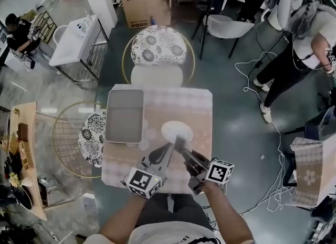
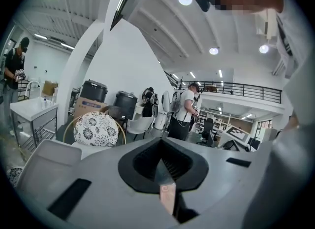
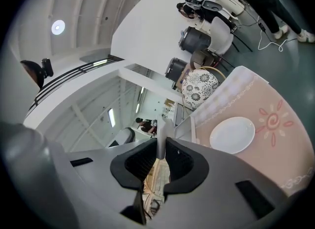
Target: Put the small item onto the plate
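A white plate [image 1: 176, 130] lies on the pink-clothed table [image 1: 197, 109], also seen in the right gripper view as the plate [image 3: 232, 134], lying to the right of the jaws. In the head view both grippers meet just below the plate's near rim. My right gripper [image 1: 182, 148] [image 3: 161, 148] is shut on a thin pale strip, the small item [image 3: 162, 127], which sticks out past its jaws. My left gripper [image 1: 174, 145] [image 2: 161, 168] points up at the ceiling and pinches the same thin item, whose pinkish end [image 2: 167, 197] shows between its jaws.
A grey tray [image 1: 124, 115] lies on the table's left half. Flower-cushioned chairs stand behind the table [image 1: 157, 46] and to its left [image 1: 93, 138]. A person [image 1: 296, 49] stands at the right, with cables [image 1: 252, 72] on the floor. A cardboard box [image 1: 144, 4] stands at the back.
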The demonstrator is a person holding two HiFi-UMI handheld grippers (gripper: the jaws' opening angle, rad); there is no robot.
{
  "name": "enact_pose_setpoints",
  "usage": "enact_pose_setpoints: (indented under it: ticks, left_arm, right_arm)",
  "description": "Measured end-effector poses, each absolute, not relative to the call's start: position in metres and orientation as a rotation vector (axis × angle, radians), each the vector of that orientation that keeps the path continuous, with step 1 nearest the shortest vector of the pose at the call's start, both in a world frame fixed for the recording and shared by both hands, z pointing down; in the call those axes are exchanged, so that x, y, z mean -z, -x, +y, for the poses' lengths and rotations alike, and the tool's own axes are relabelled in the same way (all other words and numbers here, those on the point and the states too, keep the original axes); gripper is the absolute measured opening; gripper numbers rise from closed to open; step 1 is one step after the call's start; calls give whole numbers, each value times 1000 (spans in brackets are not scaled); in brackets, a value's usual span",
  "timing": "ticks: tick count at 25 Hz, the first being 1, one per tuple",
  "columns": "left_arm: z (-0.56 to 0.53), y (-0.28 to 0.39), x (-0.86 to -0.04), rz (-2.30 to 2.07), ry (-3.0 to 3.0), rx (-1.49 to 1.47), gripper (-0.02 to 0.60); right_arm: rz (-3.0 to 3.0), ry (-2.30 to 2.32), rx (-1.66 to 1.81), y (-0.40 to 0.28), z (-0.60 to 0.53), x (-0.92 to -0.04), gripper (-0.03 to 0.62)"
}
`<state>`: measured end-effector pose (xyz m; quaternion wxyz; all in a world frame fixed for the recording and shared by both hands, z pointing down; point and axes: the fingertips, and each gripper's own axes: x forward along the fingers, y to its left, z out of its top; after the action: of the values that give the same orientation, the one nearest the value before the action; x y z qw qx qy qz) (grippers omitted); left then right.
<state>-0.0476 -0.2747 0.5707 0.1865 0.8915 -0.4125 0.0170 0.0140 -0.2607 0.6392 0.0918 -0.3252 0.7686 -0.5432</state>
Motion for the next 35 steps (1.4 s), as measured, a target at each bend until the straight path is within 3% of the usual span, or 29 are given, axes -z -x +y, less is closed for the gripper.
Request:
enact_pose_setpoints:
  ticks: [16,35]
  left_arm:
    - [-303,43,-656,-1103,-2473,-108,5]
    - [-313,46,-678,-1077,-2428,-132,5]
  right_arm:
    - [2167,1165,1818,-14,-309,-785,60]
    - [2263,1321,1872,-10,-328,-831,63]
